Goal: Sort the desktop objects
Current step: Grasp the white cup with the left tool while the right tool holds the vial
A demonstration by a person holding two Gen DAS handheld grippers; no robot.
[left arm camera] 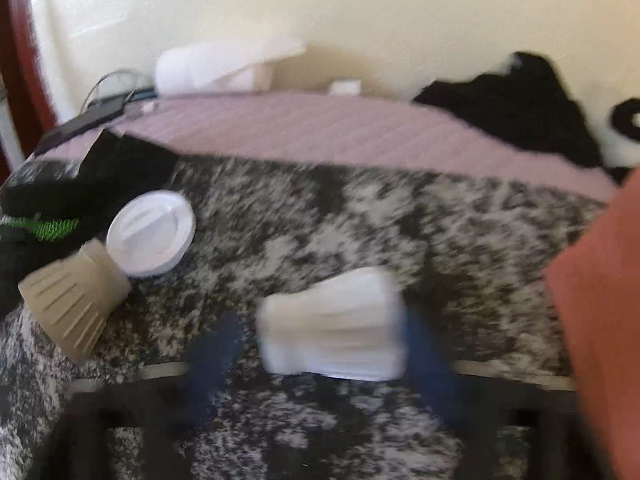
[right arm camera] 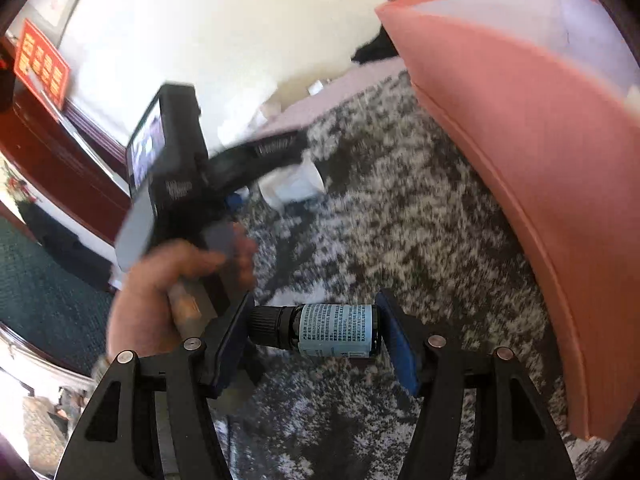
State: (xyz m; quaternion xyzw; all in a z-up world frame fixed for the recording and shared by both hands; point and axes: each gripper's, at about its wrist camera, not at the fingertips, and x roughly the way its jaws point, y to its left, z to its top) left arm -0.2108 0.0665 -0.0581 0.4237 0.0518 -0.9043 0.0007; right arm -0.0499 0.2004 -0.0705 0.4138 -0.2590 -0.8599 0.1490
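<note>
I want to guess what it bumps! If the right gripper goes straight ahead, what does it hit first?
Probably the speckled blanket. The right gripper holds a small dark bottle; the pink box sits off to its right. Depth is unclear.

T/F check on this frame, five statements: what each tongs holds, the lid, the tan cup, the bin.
1. The right tongs grip a small dark bottle end to end, cap against the left pad. True.
2. The left tongs are empty. False: a white cup sits between the blue pads, though the view is blurred.
3. The white lid is fitted on the tan cup. False: the lid lies loose on the speckled cloth, beside the cup's end.
4. The tan cup lies on its side. True.
5. The pink bin is to the left of the bottle. False: it stands to the right.
</note>
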